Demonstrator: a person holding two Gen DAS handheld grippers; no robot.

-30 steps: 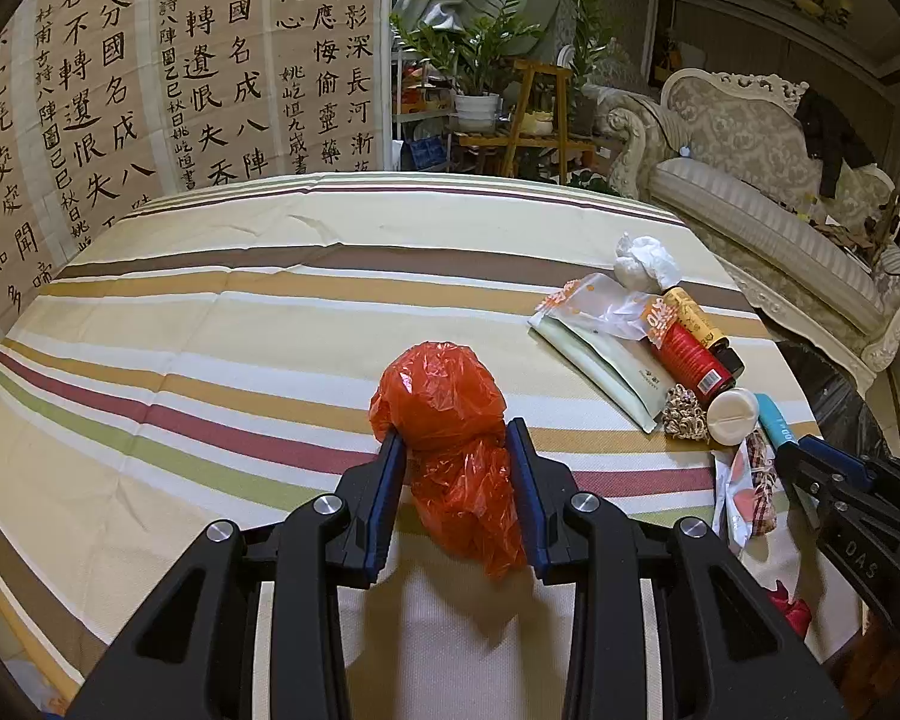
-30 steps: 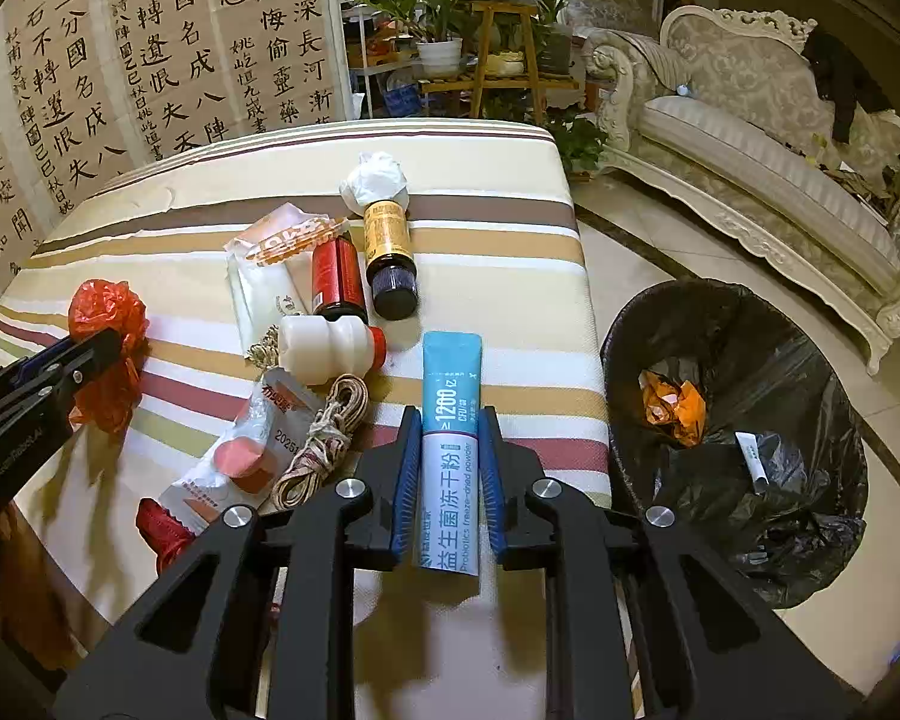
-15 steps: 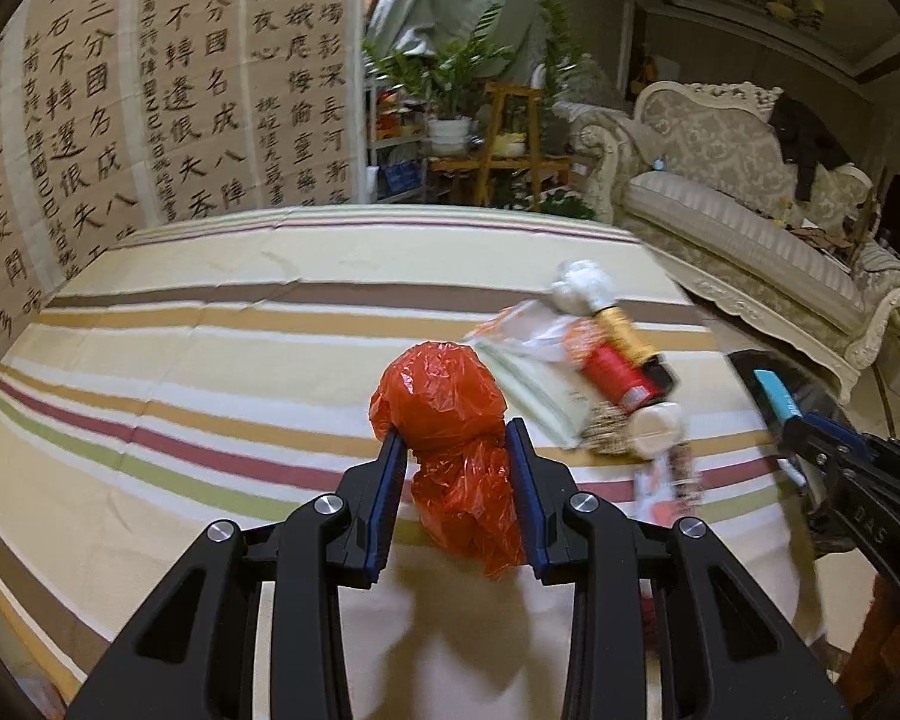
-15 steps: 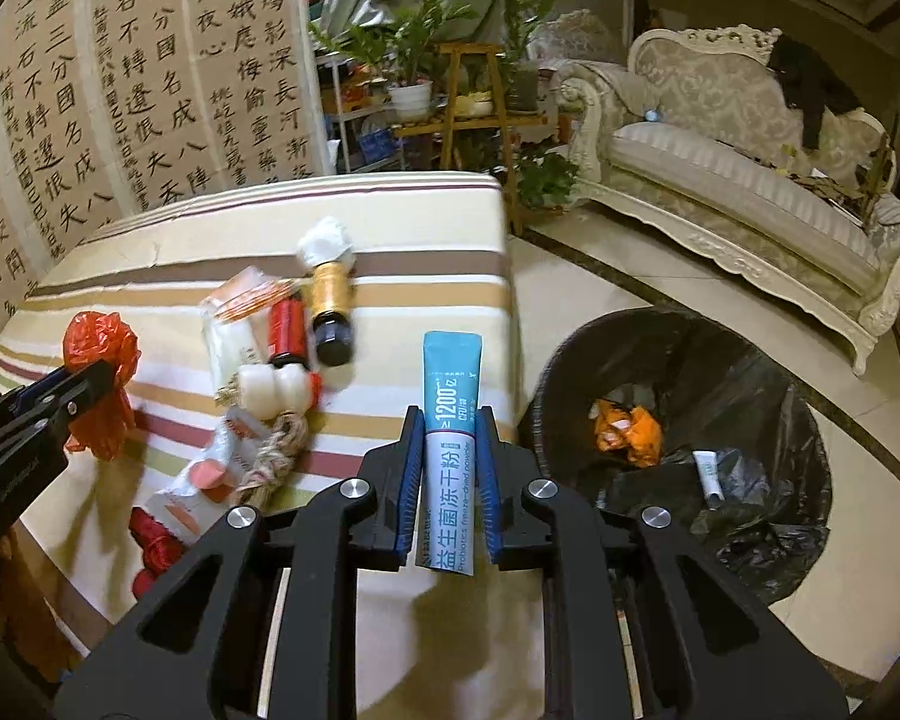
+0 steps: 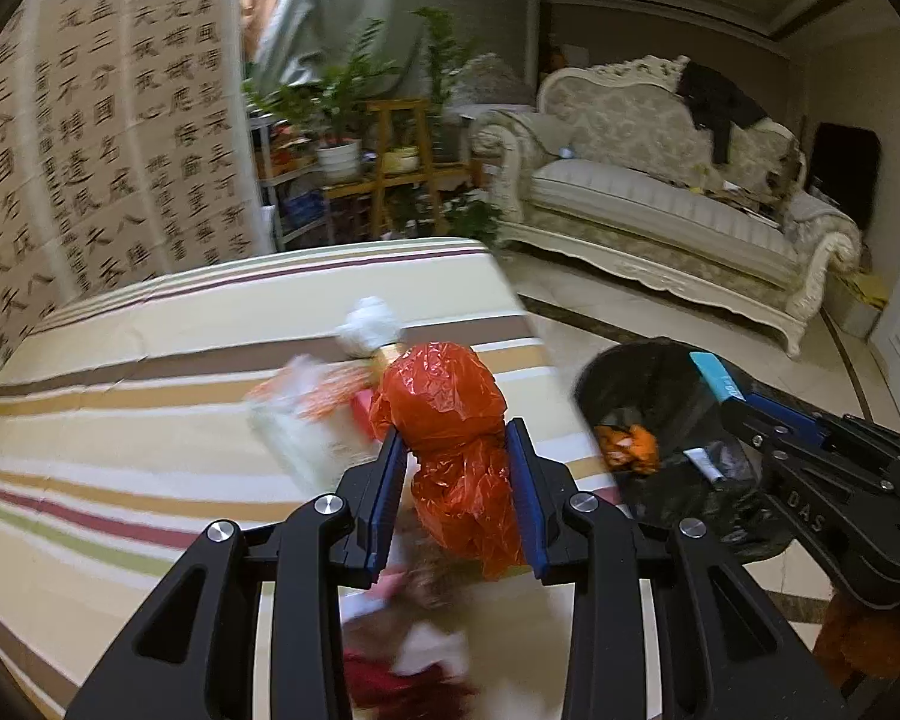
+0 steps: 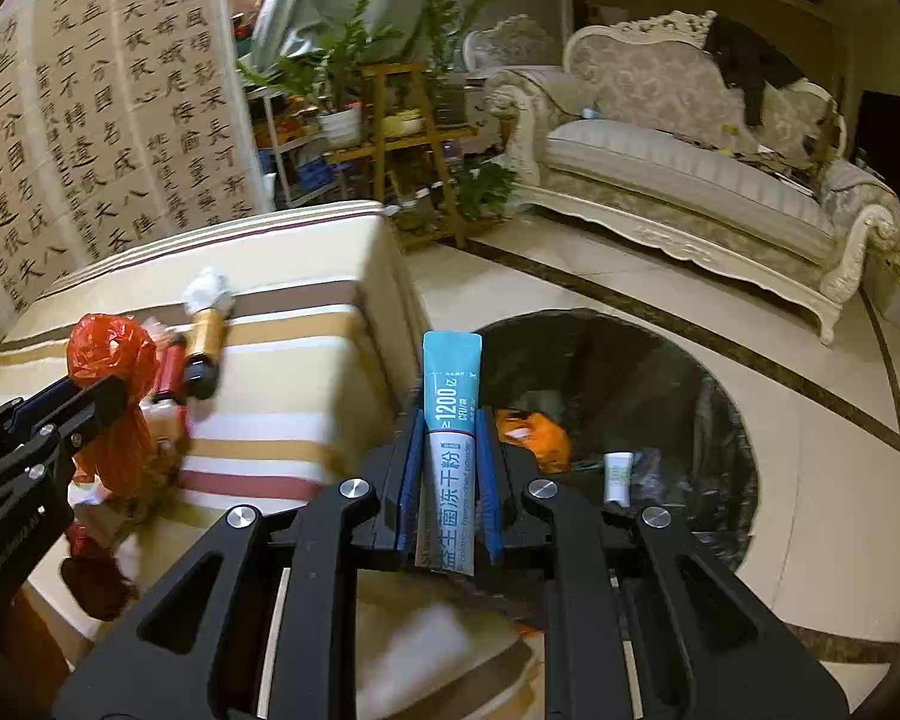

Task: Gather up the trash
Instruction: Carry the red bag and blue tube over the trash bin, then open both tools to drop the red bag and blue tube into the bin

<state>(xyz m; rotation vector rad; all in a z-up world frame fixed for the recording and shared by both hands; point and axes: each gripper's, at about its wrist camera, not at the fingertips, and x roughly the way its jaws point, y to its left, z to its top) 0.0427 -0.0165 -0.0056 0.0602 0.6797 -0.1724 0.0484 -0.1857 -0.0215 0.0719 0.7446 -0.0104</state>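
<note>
While both tongs grip, trash bin [image 6: 708, 396] waits.

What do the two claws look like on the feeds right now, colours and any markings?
Both match: matte black plastic linkages with cut-out slots and silver round pivot bolts, and blue pads lining the inner faces of the fingers. The left claw and right claw look the same build. White "DAS" lettering shows on the right one's side. No cables or sleeves visible.
</note>
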